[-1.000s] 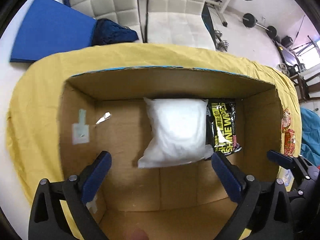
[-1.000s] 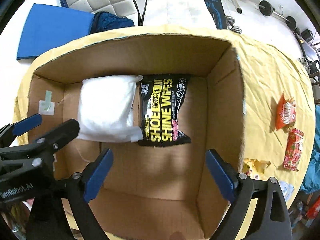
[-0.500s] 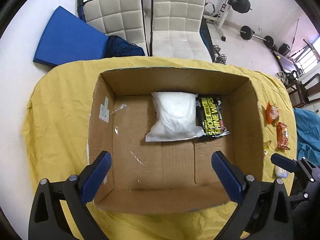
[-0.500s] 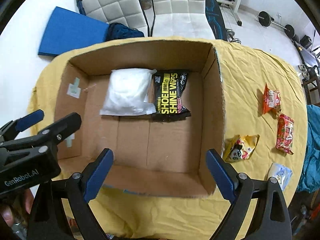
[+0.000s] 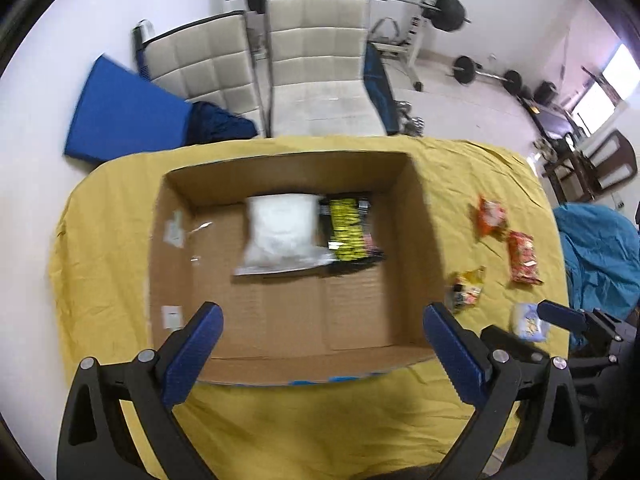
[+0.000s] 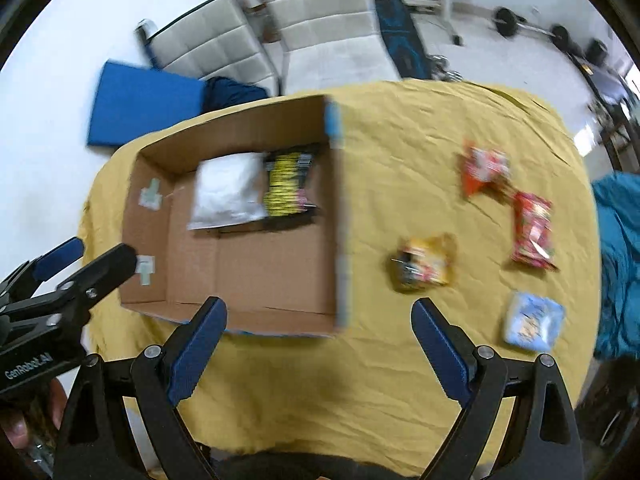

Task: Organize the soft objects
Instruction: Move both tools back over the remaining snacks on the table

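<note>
An open cardboard box (image 5: 416,232) (image 6: 336,216) stands on a yellow-clothed table. Inside at the back lie a white soft pack (image 5: 280,236) (image 6: 228,190) and a black-and-yellow shoe wipes pack (image 5: 350,228) (image 6: 286,184). To the box's right lie an orange snack bag (image 6: 482,170), a red snack bag (image 6: 534,230), a yellow packet (image 6: 424,264) and a pale blue packet (image 6: 532,322). My left gripper (image 5: 320,336) is open and empty above the box's near edge. My right gripper (image 6: 318,336) is open and empty above the cloth, right of the box.
The yellow cloth (image 6: 400,120) covers the round table. Two white padded chairs (image 5: 312,64) and a blue mat (image 5: 124,116) stand behind it. Gym weights (image 5: 452,12) are at the back. A teal cloth (image 6: 620,260) lies at the right edge.
Both grippers have risen out of the box and pulled back. The right gripper has also swung right, so the loose packets on the cloth come into view.
</note>
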